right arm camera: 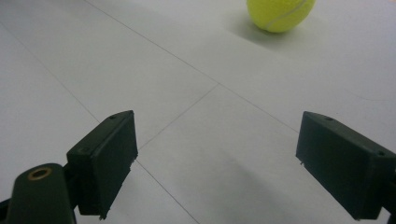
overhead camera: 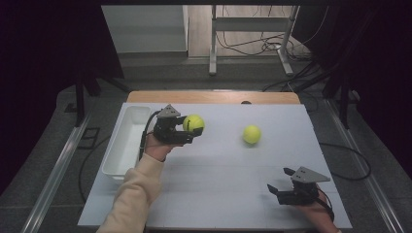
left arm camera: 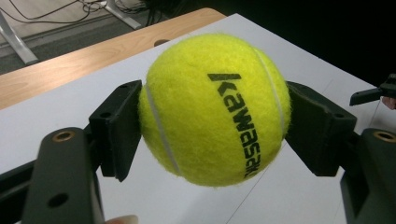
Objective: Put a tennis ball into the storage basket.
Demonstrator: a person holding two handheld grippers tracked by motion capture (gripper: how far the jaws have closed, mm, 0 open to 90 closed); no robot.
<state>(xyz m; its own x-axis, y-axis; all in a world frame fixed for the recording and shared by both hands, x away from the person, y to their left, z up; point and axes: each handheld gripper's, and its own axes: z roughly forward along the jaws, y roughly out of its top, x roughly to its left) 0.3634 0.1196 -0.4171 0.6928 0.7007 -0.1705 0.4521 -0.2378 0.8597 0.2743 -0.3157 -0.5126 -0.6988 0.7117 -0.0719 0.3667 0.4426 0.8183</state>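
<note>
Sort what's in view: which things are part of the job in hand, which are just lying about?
In the job:
- held tennis ball, clamped in the left gripper
- second tennis ball, loose on the table
- white bin, probably the drop-off

Lying about:
- right gripper, open and idle
- floor cables
- metal stand
</note>
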